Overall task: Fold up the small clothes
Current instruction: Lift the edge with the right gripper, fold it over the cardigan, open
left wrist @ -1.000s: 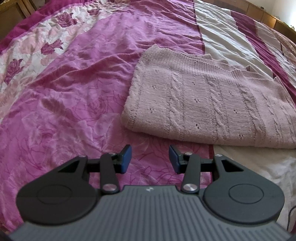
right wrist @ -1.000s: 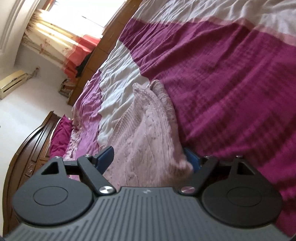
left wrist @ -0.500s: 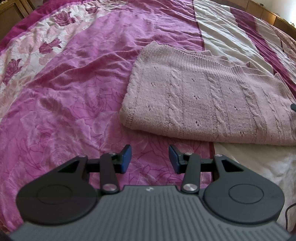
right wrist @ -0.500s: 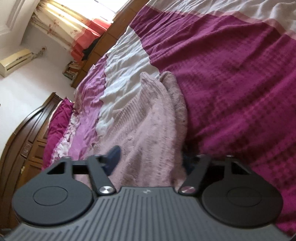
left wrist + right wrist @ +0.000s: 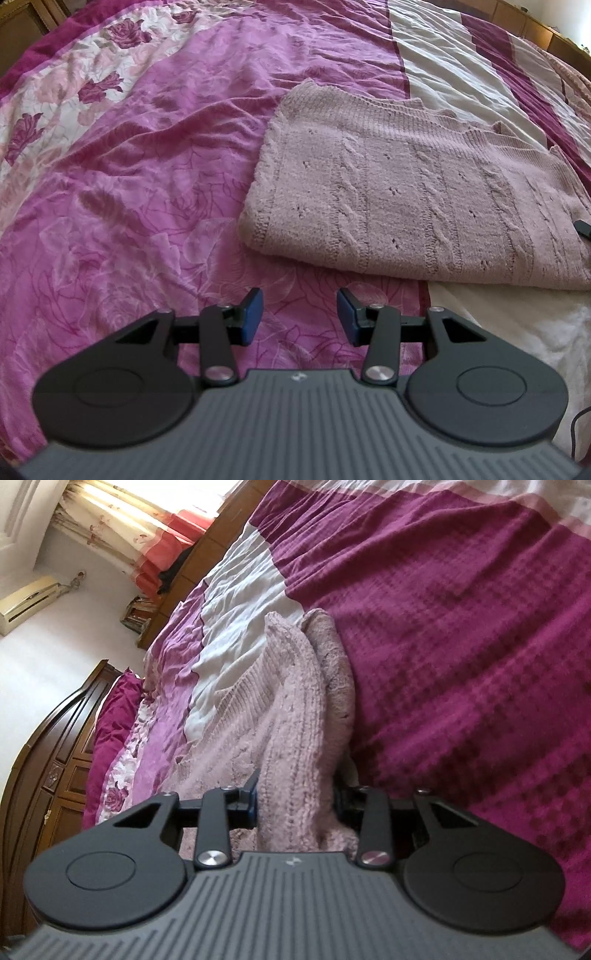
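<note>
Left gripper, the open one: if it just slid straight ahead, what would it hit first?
Probably the near folded edge of the pink knit sweater, after a strip of bedspread. The left gripper holds nothing.

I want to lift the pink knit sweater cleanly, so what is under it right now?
The sweater lies on the bedspread, across pink floral and white stripes. The right gripper pinches its edge. Anything beneath its middle is hidden.

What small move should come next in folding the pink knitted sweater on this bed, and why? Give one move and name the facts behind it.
Probably bring the left gripper forward to the sweater's near left corner. Its jaws are open and empty, short of the fold, over the bedspread. The right gripper has closed on a thick bunch of knit at the opposite edge, so a matching grip would likely let both lift that edge evenly.
</note>
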`<state>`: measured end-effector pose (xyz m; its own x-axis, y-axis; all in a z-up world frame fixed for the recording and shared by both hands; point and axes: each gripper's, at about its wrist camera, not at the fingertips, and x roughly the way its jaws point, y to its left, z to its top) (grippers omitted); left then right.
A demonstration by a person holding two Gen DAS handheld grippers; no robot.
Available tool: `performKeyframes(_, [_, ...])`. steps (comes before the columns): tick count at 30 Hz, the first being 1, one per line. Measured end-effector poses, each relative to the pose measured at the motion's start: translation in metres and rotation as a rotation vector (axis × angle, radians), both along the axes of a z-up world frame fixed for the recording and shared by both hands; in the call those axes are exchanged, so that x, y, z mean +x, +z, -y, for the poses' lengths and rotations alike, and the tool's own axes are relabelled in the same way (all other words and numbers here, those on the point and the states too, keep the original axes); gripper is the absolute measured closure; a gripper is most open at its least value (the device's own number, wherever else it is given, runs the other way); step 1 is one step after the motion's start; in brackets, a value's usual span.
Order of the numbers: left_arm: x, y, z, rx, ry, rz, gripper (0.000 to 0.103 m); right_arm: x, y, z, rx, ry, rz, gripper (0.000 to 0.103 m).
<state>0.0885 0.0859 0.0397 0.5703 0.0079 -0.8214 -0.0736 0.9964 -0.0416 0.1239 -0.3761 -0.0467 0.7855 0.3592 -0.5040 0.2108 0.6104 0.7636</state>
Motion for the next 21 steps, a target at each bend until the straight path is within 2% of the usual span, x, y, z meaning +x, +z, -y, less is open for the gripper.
performKeyframes(2, [-0.001,0.001,-0.001,0.0,-0.001,0.003,0.057,0.0,0.005,-0.004,-0.018,-0.009,0.004,0.07])
performKeyframes(5, [-0.002,0.005,-0.005,-0.002,0.005,0.011,0.057,-0.004,0.016,-0.008,-0.022,-0.01,0.035,0.072])
performKeyframes(9, [-0.002,0.009,-0.01,-0.002,0.01,0.016,0.057,-0.002,0.038,-0.016,-0.023,0.0,0.094,0.073])
performKeyframes(14, [-0.003,0.013,-0.018,0.004,0.016,0.03,0.057,0.006,0.073,-0.041,-0.103,0.055,0.152,0.073])
performKeyframes(21, [0.0,0.021,-0.031,0.017,0.01,0.057,0.057,0.012,0.109,-0.085,-0.141,0.109,0.192,0.073])
